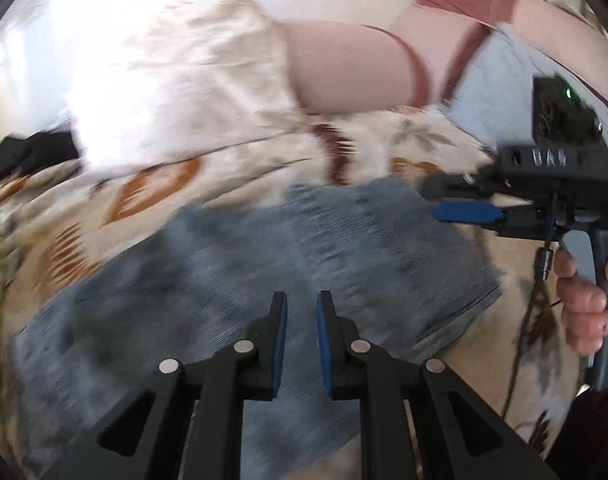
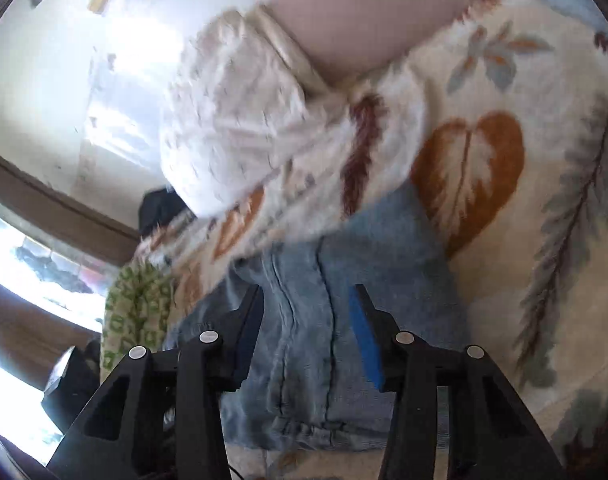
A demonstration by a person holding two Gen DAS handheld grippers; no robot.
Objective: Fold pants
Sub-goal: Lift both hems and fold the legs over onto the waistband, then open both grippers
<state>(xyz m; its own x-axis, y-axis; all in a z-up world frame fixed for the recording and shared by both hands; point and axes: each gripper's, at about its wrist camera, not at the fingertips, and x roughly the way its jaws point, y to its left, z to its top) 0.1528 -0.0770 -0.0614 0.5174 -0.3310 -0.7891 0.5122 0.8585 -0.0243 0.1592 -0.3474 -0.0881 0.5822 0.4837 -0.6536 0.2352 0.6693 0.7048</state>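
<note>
Both claws, left (image 1: 302,312) and right (image 2: 308,312), hover spread over the folded jeans (image 2: 304,320) on the blanket (image 2: 524,240), holding nothing.

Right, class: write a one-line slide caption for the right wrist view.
Open right gripper hovering over folded blue jeans on a leaf-patterned blanket.

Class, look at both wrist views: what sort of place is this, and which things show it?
Probably a bedroom or living room at home: denim pants lie on a fluffy leaf-patterned blanket, a white pillow sits beyond them, and a bright window is at the left.
</note>
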